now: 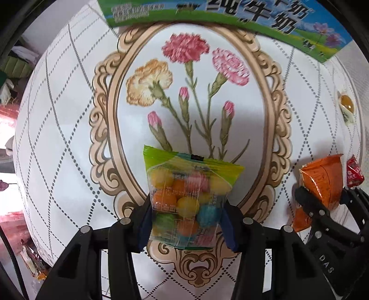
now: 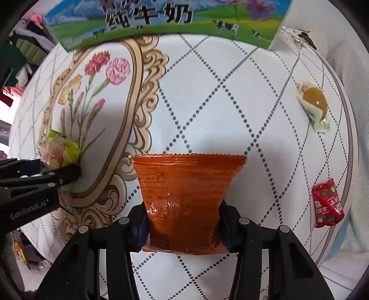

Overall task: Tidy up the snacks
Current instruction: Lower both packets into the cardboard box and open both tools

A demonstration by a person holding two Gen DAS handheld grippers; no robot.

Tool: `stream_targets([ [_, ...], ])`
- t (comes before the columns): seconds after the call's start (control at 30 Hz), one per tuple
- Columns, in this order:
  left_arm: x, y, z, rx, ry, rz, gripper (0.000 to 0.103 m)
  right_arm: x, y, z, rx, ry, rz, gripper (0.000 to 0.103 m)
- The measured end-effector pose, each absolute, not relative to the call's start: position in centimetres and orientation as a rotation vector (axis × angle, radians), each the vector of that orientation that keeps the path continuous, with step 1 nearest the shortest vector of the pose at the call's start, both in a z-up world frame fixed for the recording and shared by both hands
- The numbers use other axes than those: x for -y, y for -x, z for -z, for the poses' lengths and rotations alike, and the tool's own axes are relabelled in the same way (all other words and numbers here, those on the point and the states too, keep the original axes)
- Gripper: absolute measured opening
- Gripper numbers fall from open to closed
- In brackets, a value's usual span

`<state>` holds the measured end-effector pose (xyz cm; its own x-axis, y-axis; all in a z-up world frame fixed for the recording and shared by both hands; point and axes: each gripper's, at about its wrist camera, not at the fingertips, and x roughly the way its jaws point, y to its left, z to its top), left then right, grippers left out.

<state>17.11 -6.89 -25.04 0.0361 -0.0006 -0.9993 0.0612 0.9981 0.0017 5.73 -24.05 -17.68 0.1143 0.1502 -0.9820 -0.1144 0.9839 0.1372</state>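
Orange packet (image 2: 182, 203) and candy bag (image 1: 186, 200) clamped in fingers (image 2: 138, 227); milk carton (image 2: 161, 20) beyond

Bright, even daylight, heavy fisheye bending on both my wrist views.

Soft shadows fall across the tablecloth (image 1: 69, 115); the milk carton (image 2: 161, 20) is blurred, and edges darken.

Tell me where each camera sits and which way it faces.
Left wrist: on the left tool, looking down at the tablecloth; its fingers pinch a candy bag; the right tool shows.
Right wrist: on the right tool, looking down; fingers pinch an orange packet; the left tool shows.
Shared: milk carton, red packet.
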Motion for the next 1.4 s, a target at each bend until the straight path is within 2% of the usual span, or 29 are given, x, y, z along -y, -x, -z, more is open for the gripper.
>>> stream_targets([
  [0.2,7.4,-18.2,21.1,-1.499,0.001,0.106,0.047,25.5,-7.2,14.2,-1.395,-0.113,-0.214,0.051],
  [0.33,8.5,-20.2,16.1,-1.425,0.049,0.177,0.047,26.7,-9.1,10.5,-1.336,-0.175,-0.236,0.051],
  [0.5,9.8,-25.0,8.6,-1.301,0.071,0.251,0.047,27.8,-12.9,4.9,-1.232,-0.224,-0.269,0.051],
  [0.63,8.8,-30.5,5.5,-1.247,0.047,0.249,0.047,29.6,-17.9,0.7,-1.158,-0.239,-0.295,0.051],
  [0.8,6.7,-38.6,6.1,-1.268,-0.036,0.193,0.047,30.4,-25.5,-0.6,-1.14,-0.197,-0.26,0.051],
  [0.97,5.5,-45.6,10.4,-1.389,-0.055,0.162,0.048,30.3,-32.9,2.4,-1.225,-0.192,-0.217,0.051],
  [1.2,6.6,-48.7,15.1,-1.497,-0.102,0.15,0.048,28.7,-38.0,6.6,-1.325,-0.155,-0.213,0.052],
  [1.23,6.8,-49.0,15.3,-1.505,-0.1,0.152,0.05,28.4,-38.5,7.1,-1.345,-0.151,-0.218,0.054],
  [1.27,6.8,-49.2,15.5,-1.507,-0.1,0.153,0.056,28.2,-39.0,7.7,-1.369,-0.153,-0.222,0.057],
  [1.3,6.9,-49.4,15.3,-1.502,-0.101,0.156,0.063,28.1,-39.3,8.1,-1.391,-0.152,-0.216,0.07],
  [1.33,6.9,-49.5,15.2,-1.495,-0.097,0.161,0.079,28.1,-39.6,8.5,-1.405,-0.154,-0.213,0.087],
  [1.37,6.8,-49.5,15.0,-1.491,-0.089,0.162,0.094,28.0,-39.7,8.6,-1.406,-0.152,-0.214,0.093],
  [1.4,6.7,-49.5,14.7,-1.485,-0.081,0.167,0.096,28.0,-39.8,8.7,-1.404,-0.137,-0.204,0.097],
])
